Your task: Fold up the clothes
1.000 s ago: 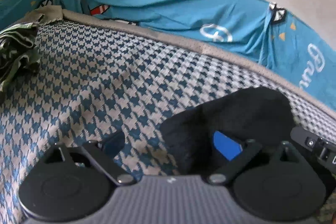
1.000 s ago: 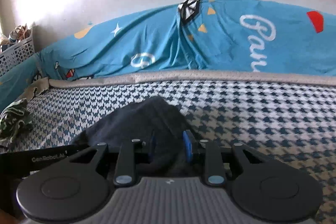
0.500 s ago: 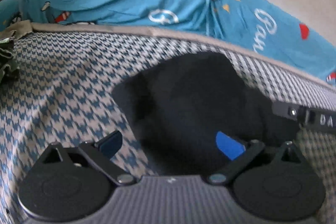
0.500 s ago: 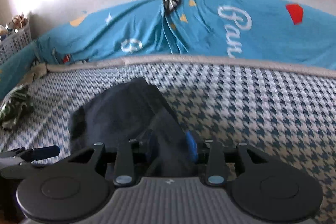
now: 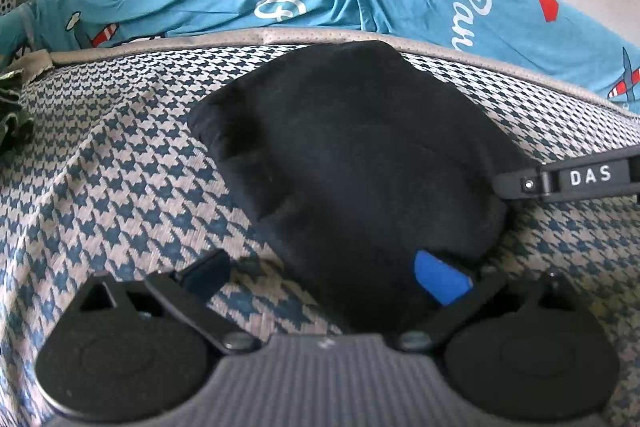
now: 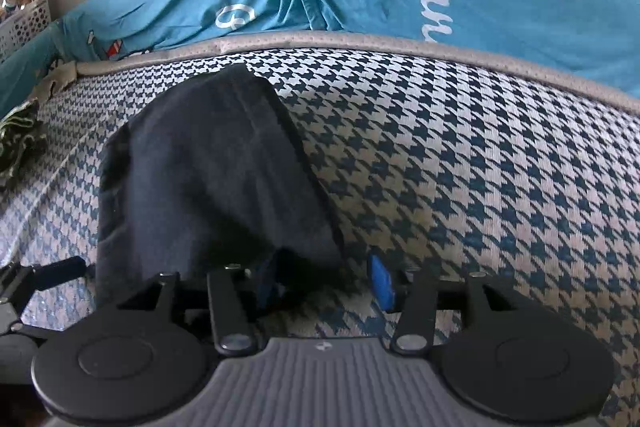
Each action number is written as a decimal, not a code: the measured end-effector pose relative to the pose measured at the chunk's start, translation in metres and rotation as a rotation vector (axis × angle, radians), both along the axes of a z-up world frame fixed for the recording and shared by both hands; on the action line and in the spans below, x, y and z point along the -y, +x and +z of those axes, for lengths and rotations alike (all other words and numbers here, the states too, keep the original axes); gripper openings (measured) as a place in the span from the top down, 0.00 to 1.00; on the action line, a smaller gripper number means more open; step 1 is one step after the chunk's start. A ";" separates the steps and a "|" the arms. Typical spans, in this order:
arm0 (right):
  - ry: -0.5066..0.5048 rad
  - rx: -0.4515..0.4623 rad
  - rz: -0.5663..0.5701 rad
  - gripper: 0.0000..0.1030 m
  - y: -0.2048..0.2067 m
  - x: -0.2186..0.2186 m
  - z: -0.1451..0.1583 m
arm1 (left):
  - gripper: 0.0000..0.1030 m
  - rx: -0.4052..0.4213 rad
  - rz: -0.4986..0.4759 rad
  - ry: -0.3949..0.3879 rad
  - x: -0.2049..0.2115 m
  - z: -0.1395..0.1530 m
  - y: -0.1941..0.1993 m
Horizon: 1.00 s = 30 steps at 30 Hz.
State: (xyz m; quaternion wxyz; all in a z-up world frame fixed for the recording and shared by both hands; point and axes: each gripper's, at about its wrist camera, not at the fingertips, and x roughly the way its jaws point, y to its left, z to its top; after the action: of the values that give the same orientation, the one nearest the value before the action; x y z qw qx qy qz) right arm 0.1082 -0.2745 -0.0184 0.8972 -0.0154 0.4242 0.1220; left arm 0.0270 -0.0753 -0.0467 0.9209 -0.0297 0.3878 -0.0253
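Beside the grey piped edge of the houndstooth mattress (image 5: pixel 100 155), the dark navy garment (image 5: pixel 360 163) looks folded into a compact bundle. Left gripper (image 5: pixel 320 273) spread wide, pinching nothing; right gripper (image 6: pixel 324 281) is opening, letting go. Crumpled green cloth (image 6: pixel 18 139) farther along that edge still unfolded. Nothing's blocking.

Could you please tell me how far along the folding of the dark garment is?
Done: the dark garment lies as a compact folded bundle on the houndstooth cover. In hand: nothing; the left gripper is open, and the right gripper is opening around its near corner. Left: a crumpled green garment waits unfolded.
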 end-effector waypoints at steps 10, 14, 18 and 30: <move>0.017 0.059 -0.067 0.53 -0.007 0.013 0.019 | 0.00 0.006 0.025 -0.051 0.004 0.015 -0.014; 0.023 0.028 -0.083 0.53 -0.002 0.016 0.017 | 0.00 -0.033 0.021 -0.062 0.011 0.011 -0.012; 0.001 -0.009 -0.063 0.51 0.002 0.012 0.009 | 0.00 -0.048 0.022 -0.005 0.020 0.004 -0.011; -0.045 0.009 -0.027 0.47 -0.010 0.005 0.020 | 0.00 -0.134 0.098 0.006 0.029 0.010 -0.016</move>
State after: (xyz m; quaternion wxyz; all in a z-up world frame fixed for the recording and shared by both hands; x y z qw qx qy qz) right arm 0.0984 -0.2793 0.0011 0.9000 -0.0305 0.4232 0.1001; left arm 0.0111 -0.1047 -0.0371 0.8930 -0.0477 0.4470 0.0229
